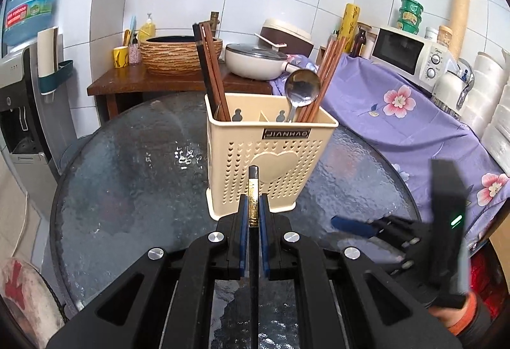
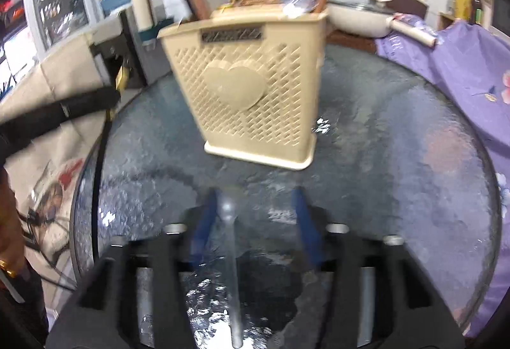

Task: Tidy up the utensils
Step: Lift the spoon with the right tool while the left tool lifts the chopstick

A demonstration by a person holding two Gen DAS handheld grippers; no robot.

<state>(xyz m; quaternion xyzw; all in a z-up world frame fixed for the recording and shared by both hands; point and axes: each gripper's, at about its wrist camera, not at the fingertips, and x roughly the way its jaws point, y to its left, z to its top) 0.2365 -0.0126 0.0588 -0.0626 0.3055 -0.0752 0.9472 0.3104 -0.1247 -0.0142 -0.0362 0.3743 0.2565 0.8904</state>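
Observation:
A beige perforated utensil holder (image 1: 267,154) stands on the round glass table (image 1: 127,189). It holds dark chopsticks on its left, brown chopsticks and a steel spoon (image 1: 301,89) on its right. My left gripper (image 1: 253,208) is shut on a black chopstick with a gold band (image 1: 253,202), just in front of the holder. In the right wrist view the holder (image 2: 248,87) is ahead. My right gripper (image 2: 255,205) is open, and a metal utensil handle (image 2: 231,253) lies on the table between its fingers. The right gripper also shows in the left wrist view (image 1: 353,226).
A wooden side table (image 1: 159,81) with a woven bowl and a lidded pot (image 1: 255,58) stands behind. A purple floral cloth (image 1: 398,113) covers the counter at right with a microwave (image 1: 411,57). A water dispenser (image 1: 22,93) stands at left.

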